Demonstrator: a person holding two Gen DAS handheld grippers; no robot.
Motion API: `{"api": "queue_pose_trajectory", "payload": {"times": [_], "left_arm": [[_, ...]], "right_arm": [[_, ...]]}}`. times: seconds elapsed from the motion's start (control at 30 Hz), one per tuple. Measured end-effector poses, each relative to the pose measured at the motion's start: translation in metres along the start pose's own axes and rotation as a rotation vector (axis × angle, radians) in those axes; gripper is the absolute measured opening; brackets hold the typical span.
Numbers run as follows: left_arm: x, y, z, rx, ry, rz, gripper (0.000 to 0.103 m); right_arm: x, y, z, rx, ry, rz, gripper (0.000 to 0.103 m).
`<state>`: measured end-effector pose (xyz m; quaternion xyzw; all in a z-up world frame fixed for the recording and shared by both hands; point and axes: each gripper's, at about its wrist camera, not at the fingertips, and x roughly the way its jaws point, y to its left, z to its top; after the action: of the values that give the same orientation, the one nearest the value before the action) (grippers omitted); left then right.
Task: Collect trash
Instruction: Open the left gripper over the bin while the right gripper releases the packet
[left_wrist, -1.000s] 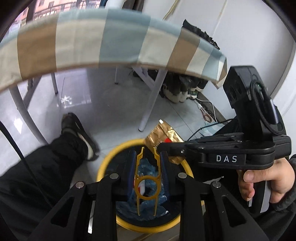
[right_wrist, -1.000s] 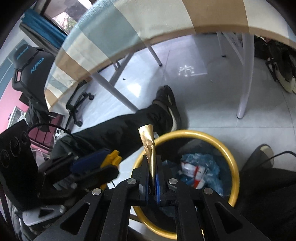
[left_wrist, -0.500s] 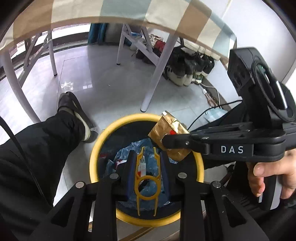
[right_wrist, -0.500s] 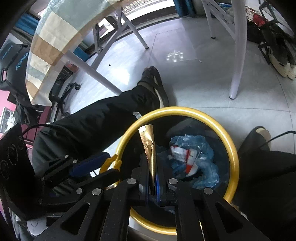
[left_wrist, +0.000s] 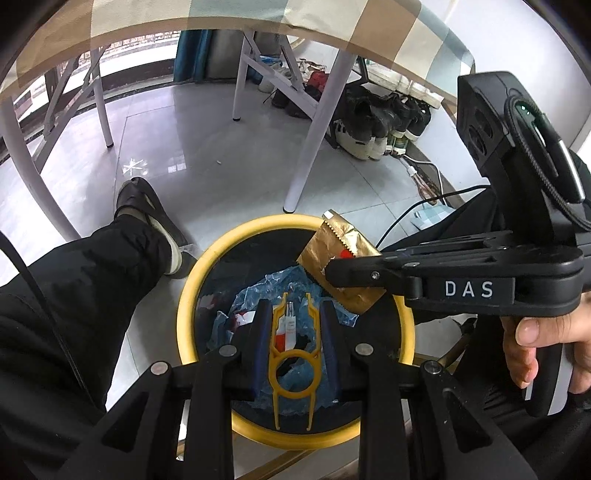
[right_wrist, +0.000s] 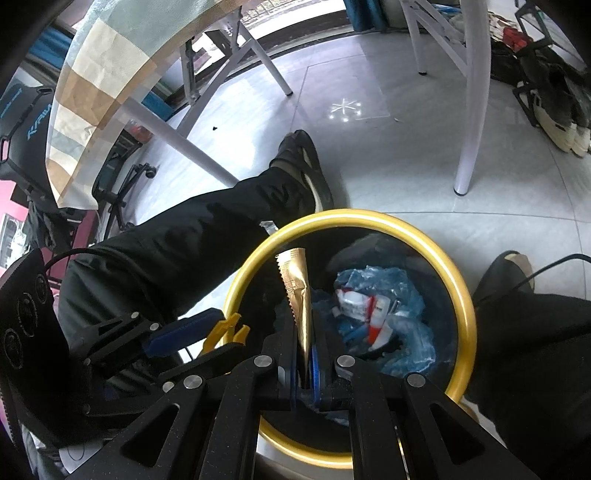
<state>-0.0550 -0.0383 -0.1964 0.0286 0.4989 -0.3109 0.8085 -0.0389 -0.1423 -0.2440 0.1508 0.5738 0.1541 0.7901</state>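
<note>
Closest in the left wrist view, the left gripper (left_wrist: 293, 314) is closed on a thin yellow plastic piece (left_wrist: 294, 363) with a ring in its middle and two prongs at each end; the blue pads (left_wrist: 261, 347) press it from both sides, and it hangs over the open bin (left_wrist: 184, 306). This piece looks light and rather stiff, so the hold at the ring part seems safe, but the thin prongs could bend or catch on the rim. In the right wrist view, the right gripper (right_wrist: 303, 363) is clamped on the lower part of a gold foil wrapper (right_wrist: 298, 295), which stands up edge-on between the pads. I judge the wrapper to be very light, soft and a little slippery; it is pinched flat, and when let go it may flutter instead of falling straight. It is above the inside of the yellow-rimmed bin, near its left rim in this view. Both grippers point steeply down into the bin, side by side, and a hand (left_wrist: 546, 343) holds the right handle. Deeper inside lie a blue plastic bag (right_wrist: 384, 295) and small red and white packs (right_wrist: 364, 306). Beyond are the person's dark trouser leg (right_wrist: 192, 254) and shoe (right_wrist: 303, 162) on the grey floor (right_wrist: 388, 147).
</note>
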Motion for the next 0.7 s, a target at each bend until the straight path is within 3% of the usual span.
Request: {"api": "queue_pose_trajectory", "payload": {"times": [0.47, 0.53, 0.57, 0.67, 0.7], "left_arm": [[0.0043, -0.0011, 0.0004, 0.006, 0.012, 0.01, 0.021], [0.0053, -0.0017, 0.0004, 0.007, 0.015, 0.018, 0.022], [0.0059, -0.002, 0.0004, 0.008, 0.017, 0.023, 0.029], [0.0076, -0.0031, -0.0001, 0.01, 0.023, 0.051, 0.062], [0.0076, -0.0029, -0.0004, 0.009, 0.021, 0.064, 0.064]], "right_arm": [[0.0002, 0.0013, -0.0005, 0.002, -0.012, -0.022, 0.007], [-0.0005, 0.0006, -0.0001, 0.007, -0.019, -0.03, 0.011], [-0.001, 0.0007, 0.0001, 0.008, -0.023, -0.035, 0.014], [-0.0034, 0.0001, 0.0005, 0.011, -0.041, -0.048, 0.022], [-0.0039, -0.0003, 0.0008, 0.012, -0.046, -0.05, 0.028]]}}
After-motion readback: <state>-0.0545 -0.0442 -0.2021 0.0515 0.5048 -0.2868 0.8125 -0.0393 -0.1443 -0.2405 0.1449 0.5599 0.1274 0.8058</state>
